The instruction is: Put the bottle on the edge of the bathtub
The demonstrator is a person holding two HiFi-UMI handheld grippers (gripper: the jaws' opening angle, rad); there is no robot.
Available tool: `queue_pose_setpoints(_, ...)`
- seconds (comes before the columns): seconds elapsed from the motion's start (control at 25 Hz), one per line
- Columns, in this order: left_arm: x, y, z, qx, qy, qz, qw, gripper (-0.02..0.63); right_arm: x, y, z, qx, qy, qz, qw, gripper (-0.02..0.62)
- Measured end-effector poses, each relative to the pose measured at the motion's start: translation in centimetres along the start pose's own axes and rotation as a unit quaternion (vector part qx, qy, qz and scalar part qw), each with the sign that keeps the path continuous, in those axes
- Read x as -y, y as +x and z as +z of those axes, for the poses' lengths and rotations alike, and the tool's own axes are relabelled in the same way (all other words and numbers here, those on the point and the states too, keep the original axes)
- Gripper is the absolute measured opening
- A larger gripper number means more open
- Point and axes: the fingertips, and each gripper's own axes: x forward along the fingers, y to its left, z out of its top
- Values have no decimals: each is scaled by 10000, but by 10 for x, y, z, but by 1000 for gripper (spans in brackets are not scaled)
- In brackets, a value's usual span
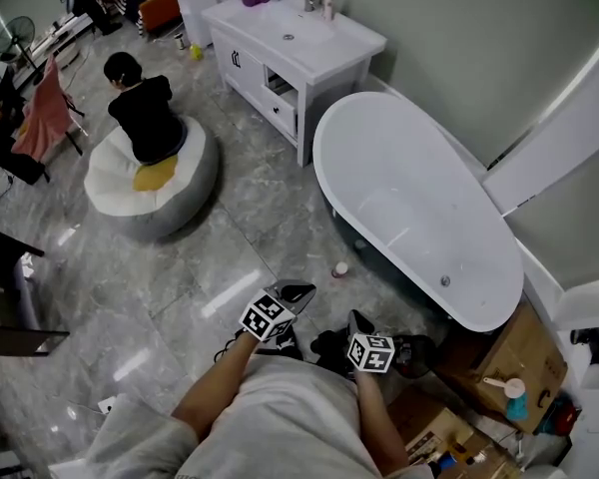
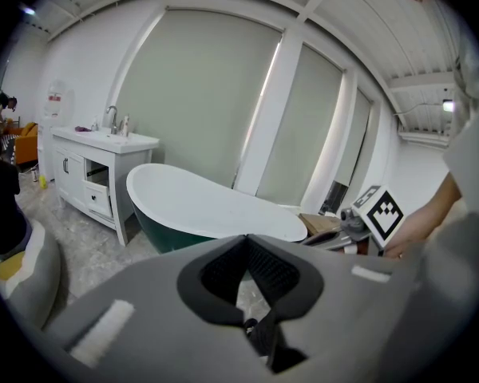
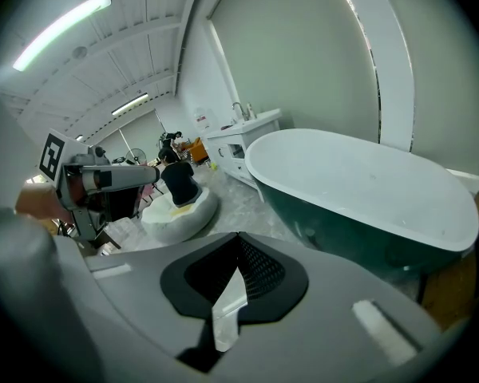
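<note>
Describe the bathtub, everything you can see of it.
The bathtub is a freestanding oval, glossy white inside and on the rim, with a dark green outer shell. A small round drain sits in the bottom toward the end nearer the person. It is empty, with nothing on its rim. It stands upright on the grey marbled floor along the wall. Its far end is close to the white vanity and its near end is by a cardboard box.

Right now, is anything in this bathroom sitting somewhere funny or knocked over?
Yes: a small bottle sits alone on the grey floor beside the bathtub, where someone could kick it. Too small to tell if it stands or lies. Nothing looks spilled.
</note>
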Motion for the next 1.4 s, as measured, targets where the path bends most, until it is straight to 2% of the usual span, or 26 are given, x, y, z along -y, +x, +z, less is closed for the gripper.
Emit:
queue_pose_setpoints(0.24, 2, -1, -6, -44, 7, -11, 10000, 58, 0, 2, -5, -36, 12, 38, 10000, 3)
queue_pose_setpoints(1.0, 14, 9, -14, -284, 172, -183, 9993, 58, 18, -10, -12, -9, 209, -224, 9995, 3)
queue_pose_setpoints(1.4, 15, 13, -19, -393, 223, -224, 9987, 58, 20, -12, -13, -13, 126, -303, 9995, 2)
